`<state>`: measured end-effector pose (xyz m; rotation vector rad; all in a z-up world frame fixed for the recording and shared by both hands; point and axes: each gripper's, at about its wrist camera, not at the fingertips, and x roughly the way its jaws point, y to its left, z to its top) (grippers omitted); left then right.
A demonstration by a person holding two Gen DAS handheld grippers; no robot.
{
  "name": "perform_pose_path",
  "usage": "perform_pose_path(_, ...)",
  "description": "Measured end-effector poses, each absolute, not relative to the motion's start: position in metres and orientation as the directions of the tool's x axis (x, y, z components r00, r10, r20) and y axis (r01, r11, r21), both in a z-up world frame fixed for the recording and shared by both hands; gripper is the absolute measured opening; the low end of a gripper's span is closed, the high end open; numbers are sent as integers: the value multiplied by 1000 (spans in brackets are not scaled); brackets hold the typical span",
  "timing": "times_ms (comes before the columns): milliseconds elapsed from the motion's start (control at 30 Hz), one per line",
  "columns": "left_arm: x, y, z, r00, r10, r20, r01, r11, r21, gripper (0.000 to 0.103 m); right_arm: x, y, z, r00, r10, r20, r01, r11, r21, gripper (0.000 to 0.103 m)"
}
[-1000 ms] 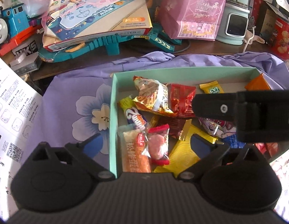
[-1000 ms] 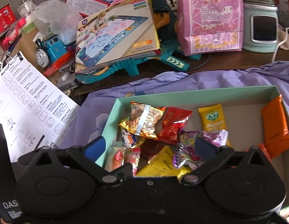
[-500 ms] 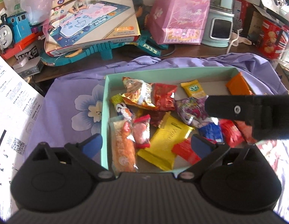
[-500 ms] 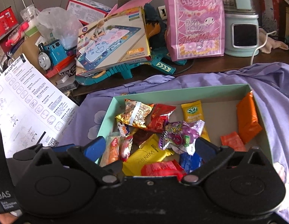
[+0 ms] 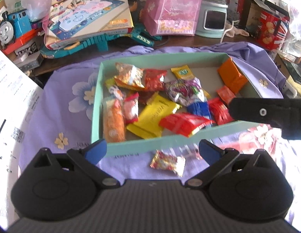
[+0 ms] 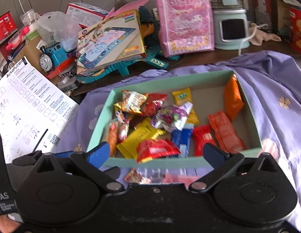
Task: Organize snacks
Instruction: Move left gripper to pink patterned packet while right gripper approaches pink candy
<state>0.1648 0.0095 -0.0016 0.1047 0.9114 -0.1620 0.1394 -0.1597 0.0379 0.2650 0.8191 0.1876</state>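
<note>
- Hovering over the near edge of the box (image 5: 119,149), the left gripper (image 5: 152,151) has its fingers spread wide and empty.
- Right gripper (image 6: 153,153) is likewise open, holding nothing, at the same near wall.
- Snacks fill the box: a yellow pack (image 5: 152,116), a red pack (image 5: 181,123), an orange pack (image 6: 232,99) at the far right.
- One small packet (image 5: 168,162) lies outside on the purple cloth (image 5: 68,104), just near the box.
</note>
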Motion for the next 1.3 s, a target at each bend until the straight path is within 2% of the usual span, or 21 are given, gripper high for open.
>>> perform_pose_path(500, 130, -58, -62, 455, -139, -880, 281, 960, -6, 103, 73, -236, -35, 611, 189, -769, 163, 920, 356, 103)
perform_pose_path(867, 125, -94, -88, 417, -105, -903, 354, 934, 54, 103, 50, -255, -62, 571, 194, -798, 233, 893, 384, 101)
perform_pose_path(1067, 130, -75, -92, 416, -82, -905, 316, 947, 60, 103, 58, -237, -65, 545, 248, -801, 195, 892, 408, 92)
perform_pose_path(1300, 135, -44, -102, 394, -79, -916, 257, 966, 27, 103, 58, -222, -67, 508, 290, -811, 179, 886, 428, 75)
